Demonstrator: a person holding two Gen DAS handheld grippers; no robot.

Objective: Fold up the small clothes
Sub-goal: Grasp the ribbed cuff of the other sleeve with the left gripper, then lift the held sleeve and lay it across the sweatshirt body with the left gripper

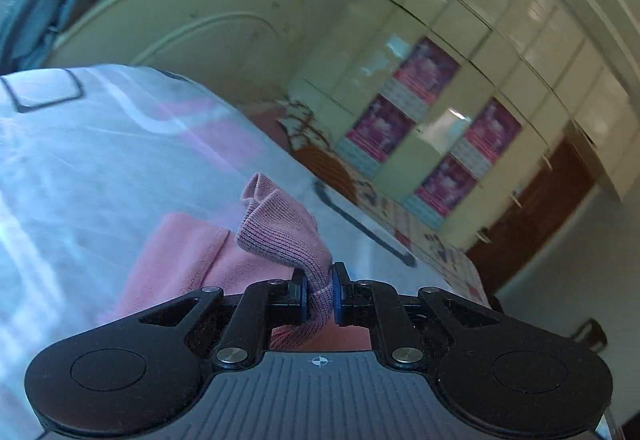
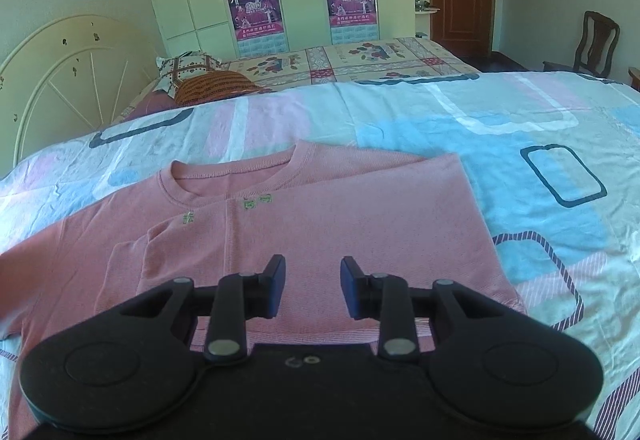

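pink knit top [image 2: 320, 224] | flat on bed, neckline far side | ribbed cuff [image 1: 280, 236] lifted, bunched

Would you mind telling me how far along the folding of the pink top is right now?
Early stage. Done: the pink top lies flat on the bedsheet, and its right side looks tucked in to a straight edge. In hand: the left gripper is shut on a ribbed cuff, lifting that sleeve. The right gripper is open above the top, holding nothing. Left: lay this sleeve across, then fold the body.
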